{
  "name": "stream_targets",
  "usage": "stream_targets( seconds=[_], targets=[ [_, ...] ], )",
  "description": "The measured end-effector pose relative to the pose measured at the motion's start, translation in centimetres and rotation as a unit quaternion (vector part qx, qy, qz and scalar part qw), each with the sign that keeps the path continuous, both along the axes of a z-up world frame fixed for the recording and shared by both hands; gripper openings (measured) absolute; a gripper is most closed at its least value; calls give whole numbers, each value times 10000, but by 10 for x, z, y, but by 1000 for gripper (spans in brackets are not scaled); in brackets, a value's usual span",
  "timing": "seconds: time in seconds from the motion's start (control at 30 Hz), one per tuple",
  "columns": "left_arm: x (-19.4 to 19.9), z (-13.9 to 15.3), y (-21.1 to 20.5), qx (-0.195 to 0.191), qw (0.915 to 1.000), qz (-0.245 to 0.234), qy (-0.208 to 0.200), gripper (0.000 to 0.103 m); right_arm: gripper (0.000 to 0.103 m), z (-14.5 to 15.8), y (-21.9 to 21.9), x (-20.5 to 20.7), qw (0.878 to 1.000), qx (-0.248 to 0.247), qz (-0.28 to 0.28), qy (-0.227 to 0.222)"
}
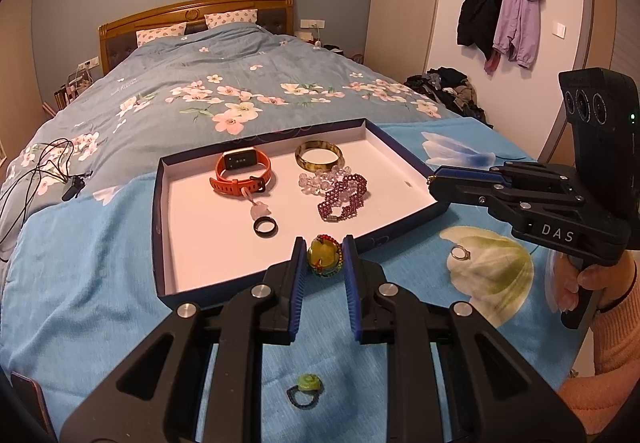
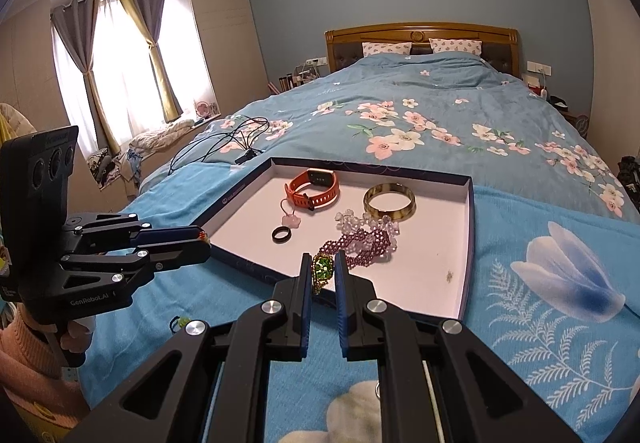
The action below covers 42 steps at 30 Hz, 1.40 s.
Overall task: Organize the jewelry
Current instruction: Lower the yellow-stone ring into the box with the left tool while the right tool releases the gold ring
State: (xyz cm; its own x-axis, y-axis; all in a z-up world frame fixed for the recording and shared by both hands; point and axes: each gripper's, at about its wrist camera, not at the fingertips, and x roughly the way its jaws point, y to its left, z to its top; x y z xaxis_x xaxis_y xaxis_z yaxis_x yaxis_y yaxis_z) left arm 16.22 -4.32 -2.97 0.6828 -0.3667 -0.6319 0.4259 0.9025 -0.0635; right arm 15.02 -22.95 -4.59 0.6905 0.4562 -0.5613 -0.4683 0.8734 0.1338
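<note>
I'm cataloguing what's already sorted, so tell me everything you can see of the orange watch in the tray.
The orange watch lies in the far left part of the shallow white-floored tray. It has a small dark rectangular face in a pale frame and a perforated strap, rubbery-looking, fastened into a closed loop. It rests tilted, face toward the bed's head. A pale pink charm on a loop touches its near strap. Neither tool touches it.

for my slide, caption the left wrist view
Left gripper holds a yellow pendant at the tray edge.
</note>
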Motion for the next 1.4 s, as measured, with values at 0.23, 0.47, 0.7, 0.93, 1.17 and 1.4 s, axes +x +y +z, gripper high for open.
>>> stream_targets(
  seconds=[0.23, 0.47, 0.7, 0.93, 1.17, 1.4],
  targets=[
    [5, 1, -1, 32, 10000, 12, -35, 19, 9, 1, 0, 3, 10000, -2, -18, -2],
    [16, 2, 0, 37, 10000, 72, -42, 19, 9, 0, 0, 18, 9999, 49, -54, 89],
    [28, -2, 1, 104, 9998, 147, -4, 19, 9, -4, 5, 33, 9998, 27, -45, 183],
    [41, -8, 1, 115, 9997, 182, 86, 19, 9, -6, 5, 47, 9994, 157, -50, 297],
    [52, -14, 1, 138, 9995, 247, 146, 19, 9, -10, 7, 57, 9991, 127, -53, 389],
    [59, -18, 0, 176, 9992, 313, 188, 19, 9, -13, 8, 60, 9990, 84, -76, 431]
  ],
)
